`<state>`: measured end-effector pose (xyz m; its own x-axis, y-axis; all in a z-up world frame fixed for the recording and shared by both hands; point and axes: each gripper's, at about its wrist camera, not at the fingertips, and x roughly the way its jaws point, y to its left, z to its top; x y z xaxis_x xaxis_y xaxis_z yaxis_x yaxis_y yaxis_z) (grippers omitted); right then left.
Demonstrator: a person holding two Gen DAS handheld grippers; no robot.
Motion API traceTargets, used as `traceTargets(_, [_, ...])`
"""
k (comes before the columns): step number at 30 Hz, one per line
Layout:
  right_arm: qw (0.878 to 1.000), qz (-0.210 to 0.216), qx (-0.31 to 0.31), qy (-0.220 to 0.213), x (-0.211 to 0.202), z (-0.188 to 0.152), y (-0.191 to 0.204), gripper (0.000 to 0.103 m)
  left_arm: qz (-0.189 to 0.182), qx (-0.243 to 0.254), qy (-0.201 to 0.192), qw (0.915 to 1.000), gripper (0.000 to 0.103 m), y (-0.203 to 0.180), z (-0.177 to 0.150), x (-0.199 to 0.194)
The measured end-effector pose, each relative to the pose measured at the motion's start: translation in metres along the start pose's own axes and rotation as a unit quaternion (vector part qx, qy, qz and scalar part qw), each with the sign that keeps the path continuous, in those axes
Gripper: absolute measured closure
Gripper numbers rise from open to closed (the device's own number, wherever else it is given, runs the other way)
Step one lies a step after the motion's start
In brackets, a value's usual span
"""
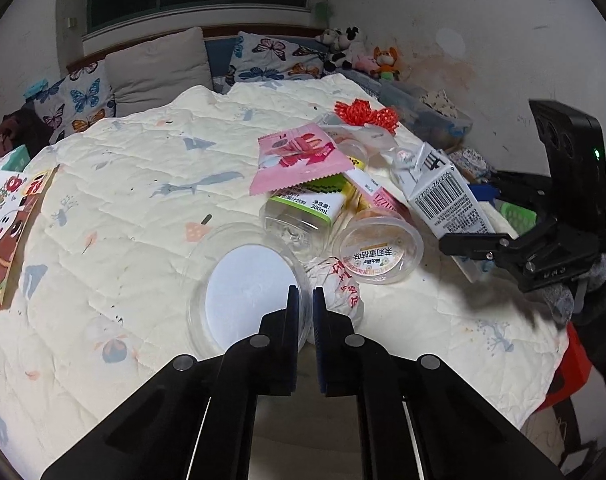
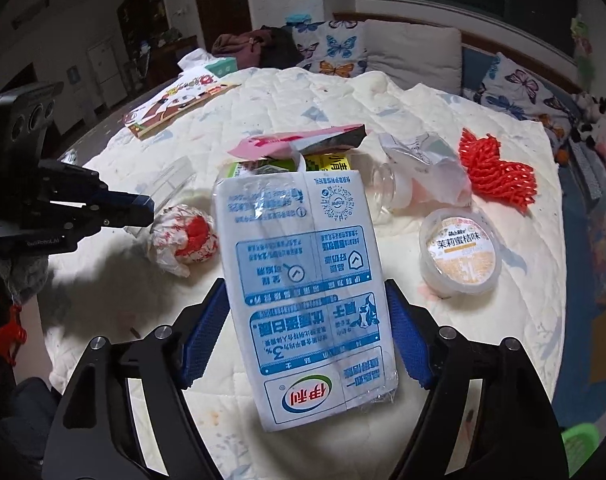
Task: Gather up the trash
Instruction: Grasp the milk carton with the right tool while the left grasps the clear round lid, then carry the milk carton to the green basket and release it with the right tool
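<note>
In the left wrist view my left gripper [image 1: 305, 290] is shut on the near rim of a clear round plastic container [image 1: 243, 292] lying on the quilt. Just beyond it sit a crumpled white-and-red wrapper [image 1: 339, 284], a clear bottle with a green label [image 1: 303, 212], a pink snack wrapper [image 1: 299, 160] and an orange-labelled pudding cup [image 1: 377, 252]. In the right wrist view my right gripper [image 2: 305, 283] holds a white-and-blue milk carton [image 2: 303, 280], with one blue pad against each side. A red foam net [image 2: 497, 172] lies at the far right.
The trash lies on a cream quilt [image 1: 143, 200] spread over a bed. A printed paper bag [image 1: 7, 232] lies at the left edge. Butterfly pillows [image 1: 263, 56] and plush toys [image 1: 359, 54] line the headboard. A green stool [image 2: 579, 444] stands by the right side.
</note>
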<state>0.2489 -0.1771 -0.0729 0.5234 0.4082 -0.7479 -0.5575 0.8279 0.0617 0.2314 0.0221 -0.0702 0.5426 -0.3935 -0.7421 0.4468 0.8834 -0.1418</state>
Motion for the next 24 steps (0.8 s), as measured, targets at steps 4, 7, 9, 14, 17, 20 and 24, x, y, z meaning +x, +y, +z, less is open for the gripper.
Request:
traceTargets(4, [1.000, -0.006, 0.015, -0.012, -0.017, -0.006, 0.004, 0.028, -0.003, -0.003, -0.016, 0.9999, 0.097, -0.004, -0.001, -0.017])
traceTargets(7, [0.999, -0.007, 0.026, -0.023, -0.031, -0.011, 0.006, 0.028, -0.003, 0.003, -0.031, 0.9995, 0.097, -0.011, 0.000, -0.032])
traceTargets(9, [0.999, -0.005, 0.037, -0.028, -0.041, -0.015, 0.007, 0.028, -0.011, 0.003, -0.041, 0.9991, 0.097, -0.016, 0.000, -0.042])
traceTargets(14, [0.997, -0.028, 0.052, -0.051, -0.068, -0.026, 0.007, 0.028, -0.030, 0.001, -0.058, 0.9979, 0.097, -0.032, 0.005, -0.055])
traceTargets(17, [0.996, -0.043, 0.060, -0.058, -0.083, -0.037, 0.005, 0.028, -0.039, 0.011, -0.063, 0.9971, 0.097, -0.045, 0.009, -0.058])
traceTargets(20, [0.992, -0.058, 0.082, -0.069, -0.104, -0.050, -0.006, 0.028, -0.057, 0.021, -0.063, 0.9961, 0.097, -0.063, 0.012, -0.056])
traceTargets(24, [0.985, -0.097, 0.120, -0.074, -0.132, -0.074, -0.032, 0.028, -0.090, 0.035, -0.062, 0.9935, 0.097, -0.090, 0.018, -0.050])
